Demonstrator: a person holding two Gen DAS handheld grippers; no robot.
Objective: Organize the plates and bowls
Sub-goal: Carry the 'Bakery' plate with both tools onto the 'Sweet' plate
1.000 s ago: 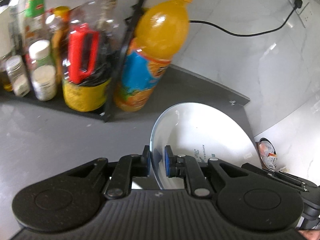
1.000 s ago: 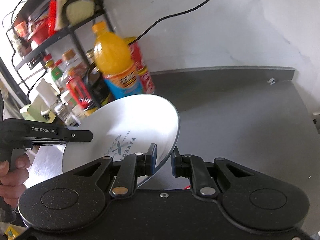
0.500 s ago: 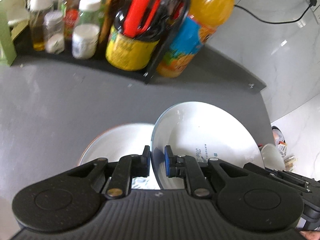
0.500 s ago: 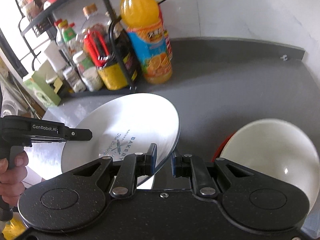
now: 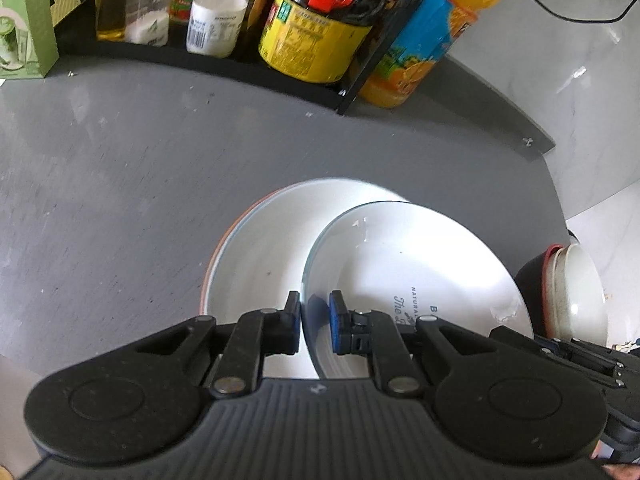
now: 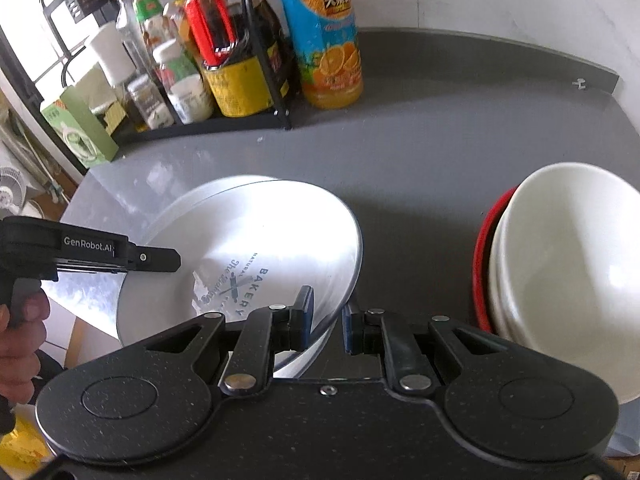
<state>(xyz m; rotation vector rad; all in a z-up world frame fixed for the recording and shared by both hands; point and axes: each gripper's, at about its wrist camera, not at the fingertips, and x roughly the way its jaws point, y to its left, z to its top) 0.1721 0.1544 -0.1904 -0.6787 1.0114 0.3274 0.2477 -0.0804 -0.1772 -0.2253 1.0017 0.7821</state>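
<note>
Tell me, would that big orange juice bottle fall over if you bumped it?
Probably, if hit near the top: the orange juice bottle is tall on a narrow base. It looks nearly full, so likely heavy and harder to shift. Once down, its round body would likely roll.

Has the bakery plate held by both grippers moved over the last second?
Yes. The bakery plate, gripped by both, has come down and away from the orange juice bottle, now hanging over a second white plate on the counter.
</note>
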